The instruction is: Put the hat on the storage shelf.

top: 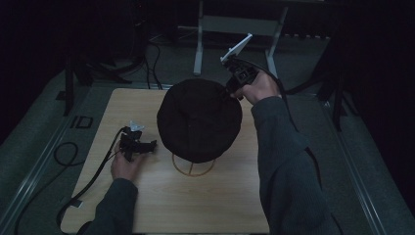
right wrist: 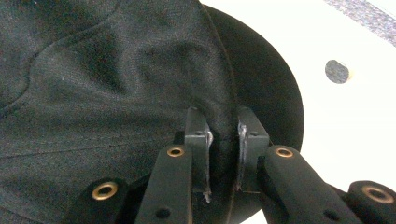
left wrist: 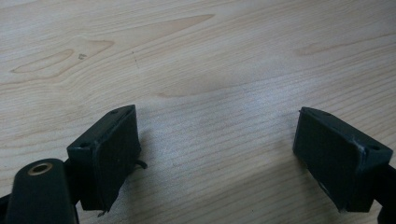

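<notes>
right tool (right wrist: pixel 223 140) is clamped on the rim of the black hat (top: pixel 198 120), which sits on a wire stand (top: pixel 193 167) mid tabletop (top: pixel 205 205). left tool (left wrist: pixel 217 154) rests open and empty on the wood. yanking sideways could probably tip the stand over.

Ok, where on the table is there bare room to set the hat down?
The near strip of the table, between the two sleeves, is bare wood, and so is the far-left corner beyond the left hand-held gripper. The middle is crowded: the black hat, pinched by the right hand-held gripper, covers a wire stand.
</notes>
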